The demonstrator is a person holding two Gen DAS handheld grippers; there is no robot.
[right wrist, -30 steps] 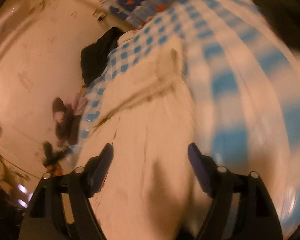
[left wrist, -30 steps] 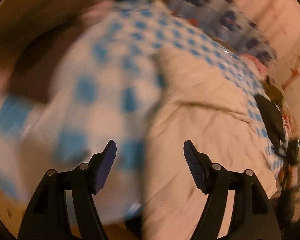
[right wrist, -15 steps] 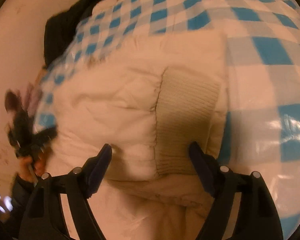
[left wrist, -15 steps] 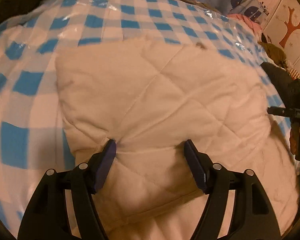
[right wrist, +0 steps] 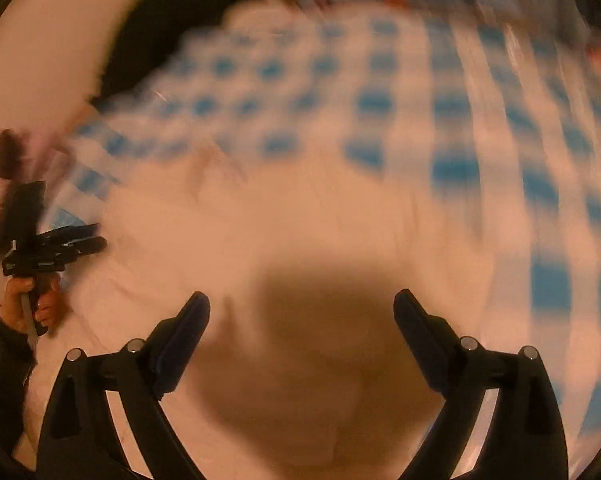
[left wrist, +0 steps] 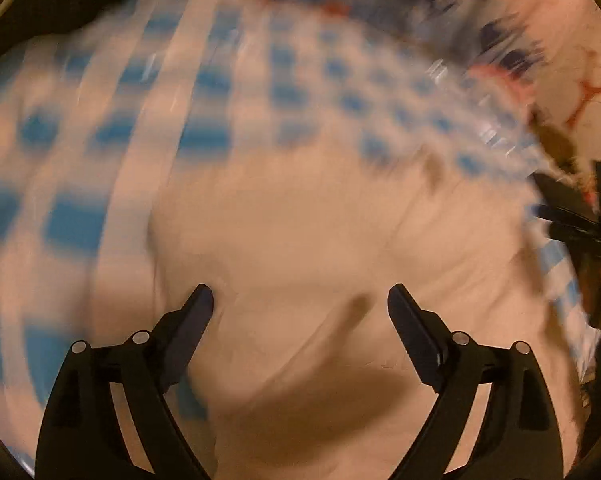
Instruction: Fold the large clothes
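Your left gripper (left wrist: 300, 300) hangs over the cream-white quilted padded garment (left wrist: 320, 248), pointing steeply down at it. Its two dark fingers (left wrist: 198, 312) are spread wide and have just been opening further; the cloth lies under the gap between them, but neither pad presses on it and nothing is pinched. The tip of the left-hand finger sits close to a small crease in the fabric; whether it touches is lost in the blur.

Your right gripper (right wrist: 302, 306) is over the same garment, also tilted steeply downward. Its fingers (right wrist: 416, 320) are likewise spread wide and have just been opening, with only cloth showing below the gap and no grip on it. A soft dark shadow falls on the fabric between and below these fingers.

The garment lies bunched on the blue-and-white checked glossy sheet (left wrist: 204, 136), filling the lower middle of both views, with the checks showing beyond its far edge and to its outer sides. It looks thick and puffy, pale cream in the warm light, with a few shallow folds; both pictures are heavily smeared, so stitching and edges cannot be made out.

In the right wrist view, your left hand (right wrist: 32, 304) shows at the left edge, wrapped round the handle of its gripper. In the left wrist view, the other gripper appears at the right edge as a dark shape.
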